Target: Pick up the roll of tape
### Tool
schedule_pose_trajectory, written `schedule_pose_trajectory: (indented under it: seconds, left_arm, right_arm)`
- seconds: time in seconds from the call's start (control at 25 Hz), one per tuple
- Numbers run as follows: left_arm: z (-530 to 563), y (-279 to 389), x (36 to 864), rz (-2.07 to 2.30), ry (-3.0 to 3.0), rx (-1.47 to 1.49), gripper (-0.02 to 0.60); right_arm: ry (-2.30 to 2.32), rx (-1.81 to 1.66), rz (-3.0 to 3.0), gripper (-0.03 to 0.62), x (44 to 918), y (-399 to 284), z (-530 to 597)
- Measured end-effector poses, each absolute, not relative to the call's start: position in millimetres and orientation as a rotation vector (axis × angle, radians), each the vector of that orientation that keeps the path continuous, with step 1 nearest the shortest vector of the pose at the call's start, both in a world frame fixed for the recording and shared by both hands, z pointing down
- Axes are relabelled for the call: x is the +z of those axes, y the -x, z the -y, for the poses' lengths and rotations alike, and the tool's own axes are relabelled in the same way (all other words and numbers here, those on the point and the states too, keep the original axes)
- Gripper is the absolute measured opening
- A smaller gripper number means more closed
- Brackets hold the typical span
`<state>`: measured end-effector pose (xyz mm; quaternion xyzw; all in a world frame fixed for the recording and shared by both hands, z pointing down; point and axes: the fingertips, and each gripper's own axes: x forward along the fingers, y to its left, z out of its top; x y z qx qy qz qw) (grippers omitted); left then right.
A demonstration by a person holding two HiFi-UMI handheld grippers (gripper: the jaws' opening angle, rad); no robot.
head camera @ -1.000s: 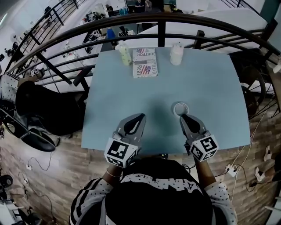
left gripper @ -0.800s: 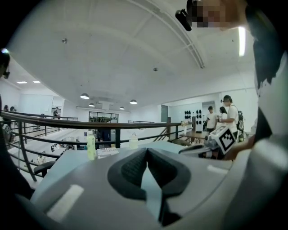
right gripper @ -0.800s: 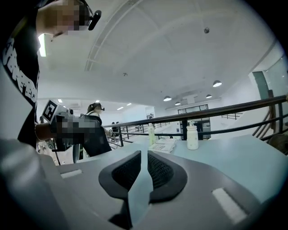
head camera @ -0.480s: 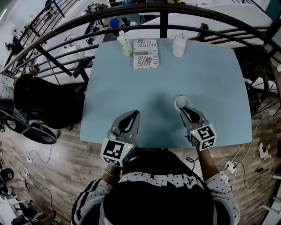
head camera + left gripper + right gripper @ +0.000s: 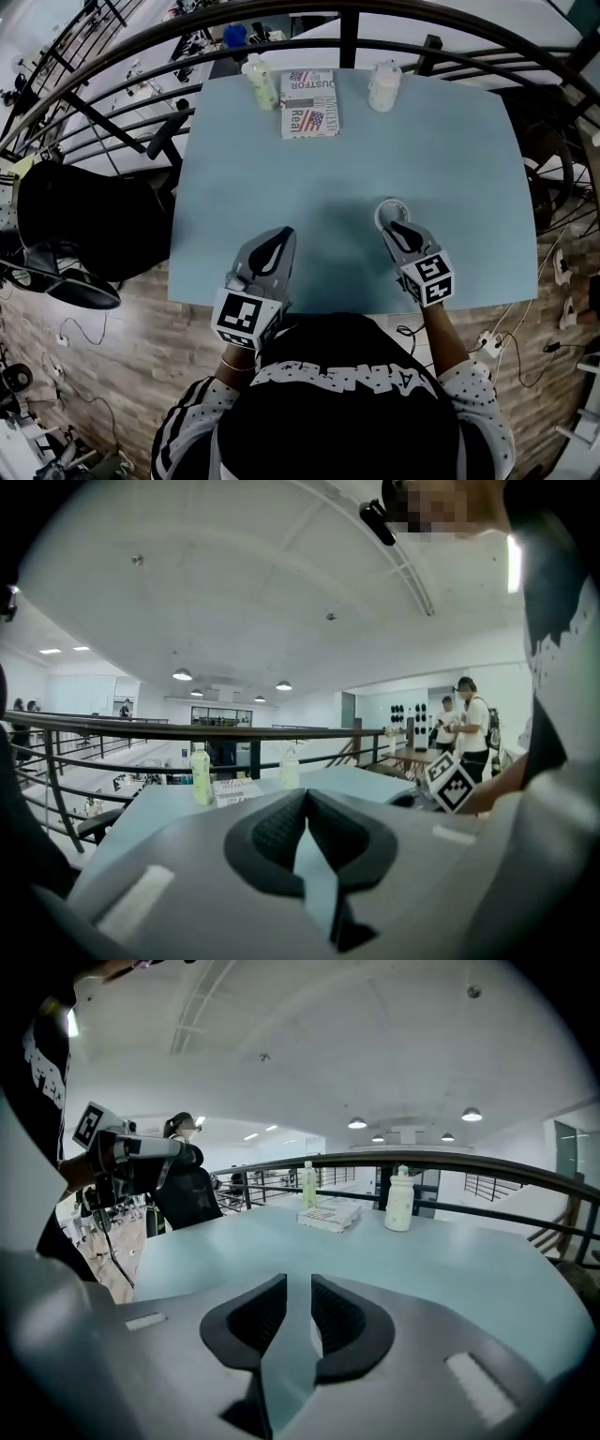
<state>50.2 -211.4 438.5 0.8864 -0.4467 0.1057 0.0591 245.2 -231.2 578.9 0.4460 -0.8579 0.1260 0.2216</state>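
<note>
Pale blue desk (image 5: 281, 178) bears the white ring-shaped roll of tape (image 5: 381, 210), lying flat just beyond the tips of the right tongs (image 5: 401, 233). Their jaws have just been opening and stand spread, gripping nothing. The left tongs (image 5: 273, 255), pressed together, sit well apart from the roll.

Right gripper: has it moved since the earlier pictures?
Yes. The right gripper sank toward the table; its jaws have just been opening, a white edge, seemingly the roll of tape, between them.
</note>
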Motion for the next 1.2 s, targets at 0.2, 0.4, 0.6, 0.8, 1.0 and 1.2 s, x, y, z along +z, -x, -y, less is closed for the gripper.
schedule_pose_trajectory:
  seconds: [0.2,0.4,0.6,0.8,1.0,1.2]
  left_arm:
    - [225,-40,445,1.368,-2.656,0.339,0.0]
    - [229,-34,450,1.378,-2.633,0.353,0.0]
    - [229,-28,449,1.402,-2.621,0.342,0.0]
    - [229,-19,452,1.431,-2.599,0.346,0.0]
    - [226,-10,454,1.459,-2.575,0.348,0.0]
    - [224,-5,450,1.485,-2.564,0.347,0.0]
  right_arm:
    - [-1.181,0.323,2.296,0.092,602,-246,240]
    - [-1.072,0.282,2.211,0.101,627,-242,242]
    - [-1.025,0.274,2.166,0.103,640,-242,246]
    - [-0.951,0.255,2.112,0.106,656,-239,248]
    - [-0.86,0.205,2.056,0.109,673,-235,248]
    - [-0.85,0.215,2.048,0.09,676,-235,249]
